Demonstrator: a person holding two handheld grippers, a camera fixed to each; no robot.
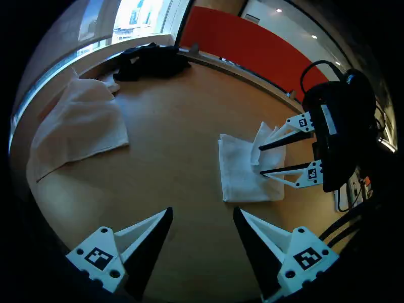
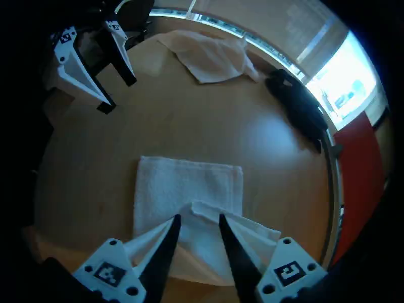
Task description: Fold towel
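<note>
- Centrally, a folded white towel (image 1: 245,174) (image 2: 187,187) lies on the wooden table (image 1: 177,126), one flap (image 2: 240,232) raised at its edge.
- Right gripper (image 2: 198,218) (image 1: 260,160) straddles that flap, jaws partly apart, not pinching it.
- Left gripper (image 1: 202,209) (image 2: 118,95) hovers over bare wood, well apart from the towel, jaws wide, holding nothing.
- Beyond: a larger cream towel (image 1: 81,121) (image 2: 212,58) and a black bundle (image 1: 151,60) (image 2: 298,106) by the window (image 1: 131,20).

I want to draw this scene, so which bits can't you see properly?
- Right gripper view: whether the right gripper really pinches the raised corner of the white towel. Its own fingers cover that spot.
- Left gripper view: the black thing by the window is too dark to name.
- Left gripper view: the left side of the cream towel runs off the picture's edge.
</note>
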